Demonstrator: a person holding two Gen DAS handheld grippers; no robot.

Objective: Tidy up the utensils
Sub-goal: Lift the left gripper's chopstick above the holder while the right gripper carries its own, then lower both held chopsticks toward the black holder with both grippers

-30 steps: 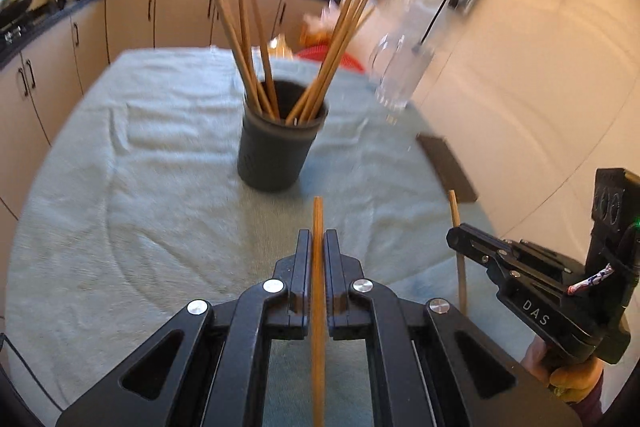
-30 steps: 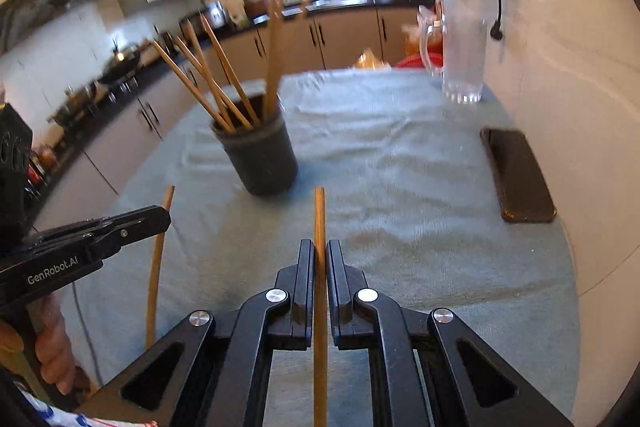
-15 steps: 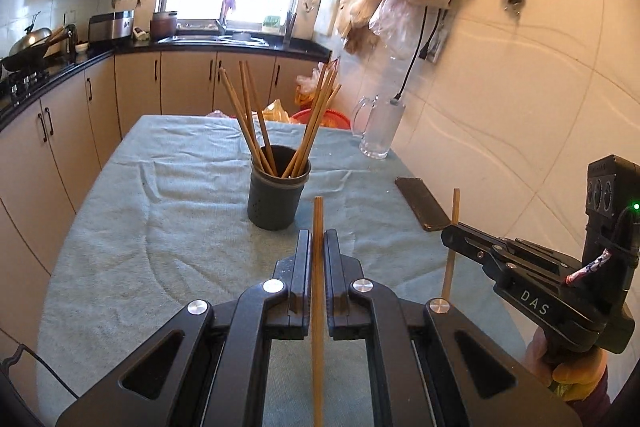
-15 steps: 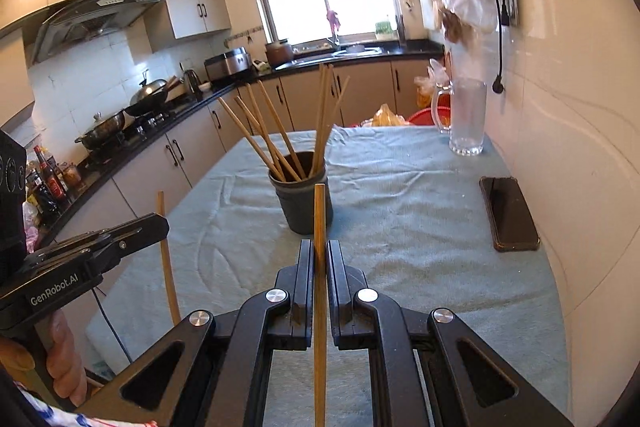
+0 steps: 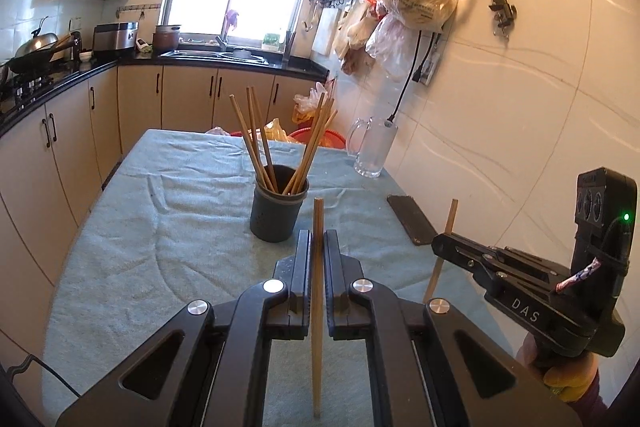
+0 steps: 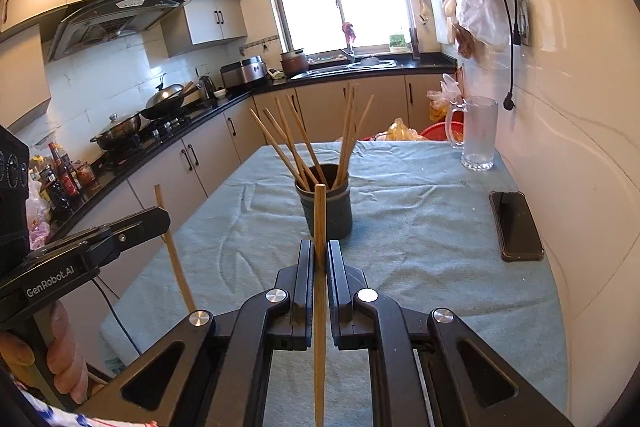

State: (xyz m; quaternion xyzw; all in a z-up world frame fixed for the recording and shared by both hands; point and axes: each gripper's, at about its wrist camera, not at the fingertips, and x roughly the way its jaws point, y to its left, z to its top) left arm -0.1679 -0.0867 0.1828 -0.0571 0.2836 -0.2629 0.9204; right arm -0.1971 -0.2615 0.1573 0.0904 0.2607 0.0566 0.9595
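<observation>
A dark grey utensil cup stands mid-table with several wooden chopsticks leaning in it; it also shows in the right wrist view. My left gripper is shut on a single wooden chopstick, held upright above the near table. My right gripper is shut on another wooden chopstick. Each gripper shows in the other's view: the right one with its chopstick, the left one with its chopstick.
The table is covered with a pale green cloth. A black phone lies at the right near the wall. A glass mug stands at the far right corner. Cabinets and a stove run along the left.
Both grippers have lifted and pulled back from the cup, each still holding its chopstick; the cup now looks smaller and farther away.
</observation>
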